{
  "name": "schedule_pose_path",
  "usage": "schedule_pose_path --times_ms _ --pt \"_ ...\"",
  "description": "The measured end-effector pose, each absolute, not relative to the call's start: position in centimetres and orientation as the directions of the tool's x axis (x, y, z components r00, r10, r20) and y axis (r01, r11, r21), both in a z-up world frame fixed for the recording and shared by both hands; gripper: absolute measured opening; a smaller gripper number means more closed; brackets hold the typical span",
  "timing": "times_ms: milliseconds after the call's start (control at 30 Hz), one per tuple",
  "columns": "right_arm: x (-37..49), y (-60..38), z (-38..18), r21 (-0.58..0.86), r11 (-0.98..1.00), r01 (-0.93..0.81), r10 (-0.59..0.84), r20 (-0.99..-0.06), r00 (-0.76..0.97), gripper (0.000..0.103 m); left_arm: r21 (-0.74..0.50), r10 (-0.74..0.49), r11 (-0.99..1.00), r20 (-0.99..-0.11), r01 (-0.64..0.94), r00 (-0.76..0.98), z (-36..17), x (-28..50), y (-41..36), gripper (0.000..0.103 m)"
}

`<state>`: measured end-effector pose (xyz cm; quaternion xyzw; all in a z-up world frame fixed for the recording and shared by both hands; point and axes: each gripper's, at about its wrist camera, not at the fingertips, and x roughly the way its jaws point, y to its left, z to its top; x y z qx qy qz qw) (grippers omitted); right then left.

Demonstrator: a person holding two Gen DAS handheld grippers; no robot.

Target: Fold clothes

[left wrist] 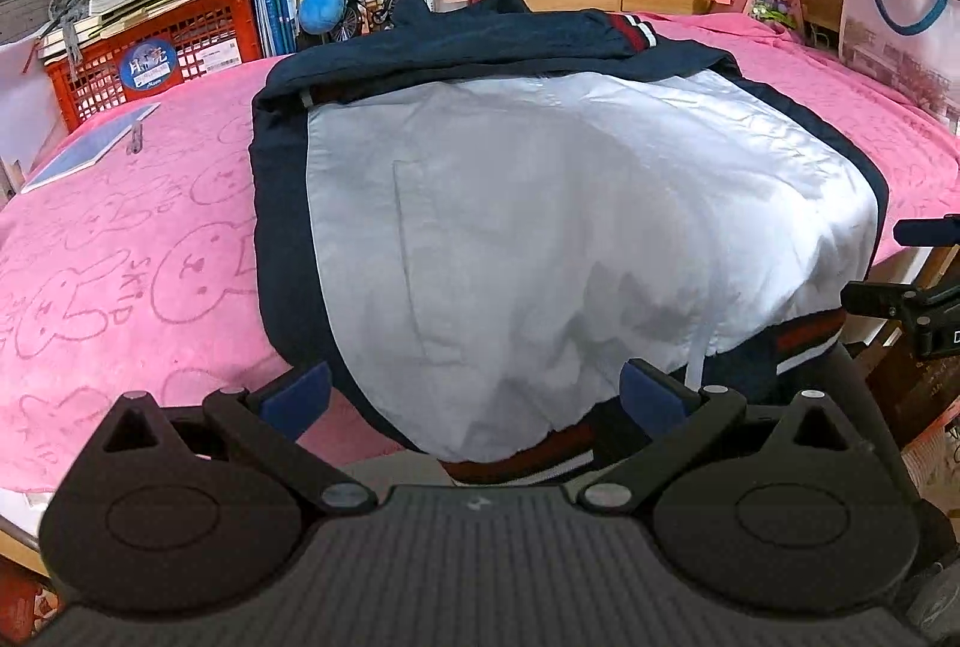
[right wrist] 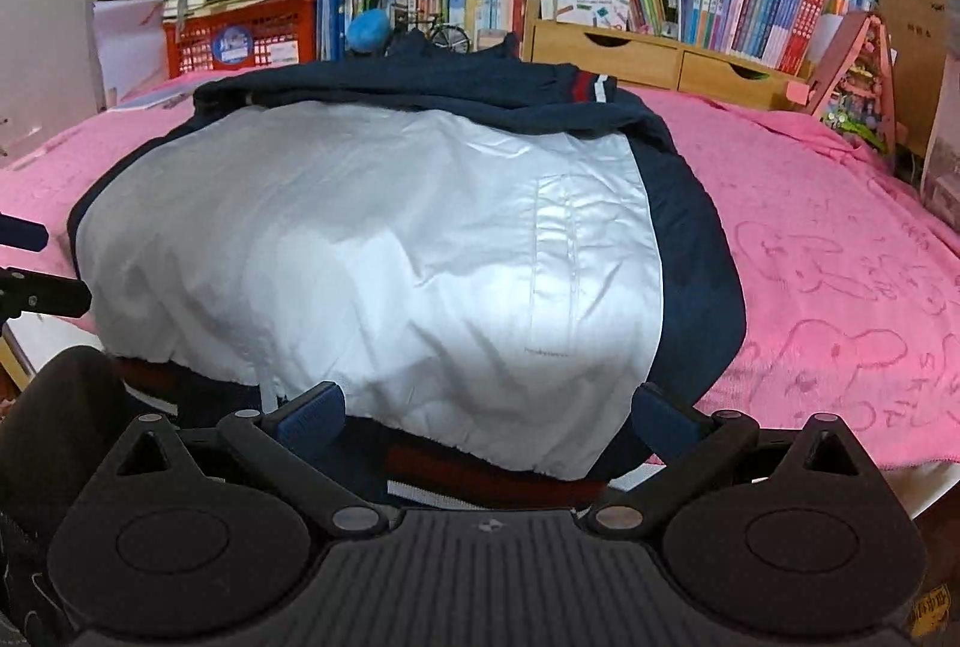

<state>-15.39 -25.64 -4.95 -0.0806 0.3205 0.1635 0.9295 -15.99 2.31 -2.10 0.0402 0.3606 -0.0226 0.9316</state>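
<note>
Both my left gripper [left wrist: 474,395] and right gripper [right wrist: 489,410] are spread wide just short of the jacket [left wrist: 540,227], soft, slick lining up; I'd pinch the thicker striped hem [right wrist: 480,476].

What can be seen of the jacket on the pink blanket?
The jacket is navy with a large white, slightly shiny, wrinkled panel facing up and a seamed pocket outline. Its ribbed hem, striped navy, red and white, hangs at the near table edge; a matching striped cuff lies at the far side. It lies partly folded and flat on the pink blanket. Both open hand-held grippers, left and right, straddle the hem without gripping it.
</note>
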Motion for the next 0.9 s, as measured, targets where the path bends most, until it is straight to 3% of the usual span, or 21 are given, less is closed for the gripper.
schedule_pose_path --times_ms 533,900 --pt "-15.4 -29.6 -7.8 -0.034 0.960 -0.277 0.188 -0.653 0.734 0.103 -0.038 -0.070 0.997 -0.728 0.062 0.682 -4.4 -15.8 3.6 0.103" --pt "-10.8 -31.5 -11.2 0.025 0.946 -0.323 0.256 -0.667 0.699 0.103 -0.086 -0.064 0.996 -0.776 -0.005 0.628 -7.8 -13.8 5.4 0.103"
